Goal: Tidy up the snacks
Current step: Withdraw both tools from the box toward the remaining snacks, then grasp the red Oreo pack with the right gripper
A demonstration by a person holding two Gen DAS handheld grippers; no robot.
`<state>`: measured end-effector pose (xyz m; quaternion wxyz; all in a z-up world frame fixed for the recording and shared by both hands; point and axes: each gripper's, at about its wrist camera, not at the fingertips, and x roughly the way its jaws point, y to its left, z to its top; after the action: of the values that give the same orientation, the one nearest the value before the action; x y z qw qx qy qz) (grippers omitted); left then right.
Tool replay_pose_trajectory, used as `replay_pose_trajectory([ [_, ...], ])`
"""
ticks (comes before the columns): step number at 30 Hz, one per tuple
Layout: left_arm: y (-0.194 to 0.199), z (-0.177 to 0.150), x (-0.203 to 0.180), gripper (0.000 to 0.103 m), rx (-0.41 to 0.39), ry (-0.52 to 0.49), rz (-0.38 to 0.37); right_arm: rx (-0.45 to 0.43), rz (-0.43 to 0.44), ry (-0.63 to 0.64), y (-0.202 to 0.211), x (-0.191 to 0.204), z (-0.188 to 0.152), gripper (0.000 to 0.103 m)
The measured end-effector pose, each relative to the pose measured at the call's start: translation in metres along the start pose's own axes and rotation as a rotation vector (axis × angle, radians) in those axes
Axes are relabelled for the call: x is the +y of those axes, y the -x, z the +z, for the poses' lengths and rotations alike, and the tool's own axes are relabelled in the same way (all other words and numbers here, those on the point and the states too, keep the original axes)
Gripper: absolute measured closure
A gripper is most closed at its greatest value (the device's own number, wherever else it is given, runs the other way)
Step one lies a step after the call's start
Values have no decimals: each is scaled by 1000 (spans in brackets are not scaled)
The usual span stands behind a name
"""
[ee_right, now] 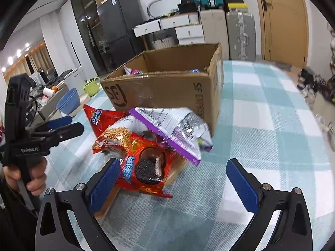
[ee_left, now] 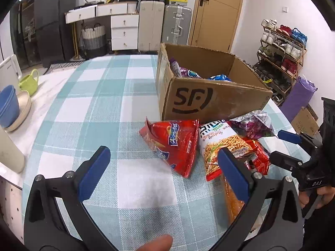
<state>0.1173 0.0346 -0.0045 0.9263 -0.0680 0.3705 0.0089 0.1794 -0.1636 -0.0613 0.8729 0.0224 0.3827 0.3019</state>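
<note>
My left gripper [ee_left: 163, 170] has its jaws wide open and nothing is between them; below them lies only the checked cloth of the tabletop [ee_left: 100, 104]. My right gripper [ee_right: 173, 181] also has its jaws wide apart and grips nothing. The red cookie packet [ee_right: 146, 167] lies on the tabletop under them, near the left blue pad, but I cannot tell if the pad touches it.

The snacks are in one small heap on the tabletop, just in front of the cardboard box [ee_left: 209, 102]. In the left view, a red chips bag [ee_left: 175, 144] is the closest to my left jaws, a little ahead and to the right. Beside it lies the noodle snack bag [ee_left: 219, 144], partly behind my right blue pad. A purple and silver bag [ee_right: 178, 127] leans on top of the heap, close against the box. The box stands open and already holds some packets [ee_left: 188, 73].

At the left edge of the tabletop are blue bowls [ee_left: 8, 104] and a green cup [ee_left: 29, 82].
</note>
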Motion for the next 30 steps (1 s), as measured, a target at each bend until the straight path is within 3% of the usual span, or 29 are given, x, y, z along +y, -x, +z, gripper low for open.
replay_pose_trajectory([
  [3,-3,0,-1,1,8,-2,13,8,29,-19,-4,1,-2,1],
  [12,-8,0,-4,1,23,-11,24,34,-18,-32,-14,4,-3,1],
  [30,-20,-1,4,1,48,17,25,62,32,58,-19,22,-11,54],
])
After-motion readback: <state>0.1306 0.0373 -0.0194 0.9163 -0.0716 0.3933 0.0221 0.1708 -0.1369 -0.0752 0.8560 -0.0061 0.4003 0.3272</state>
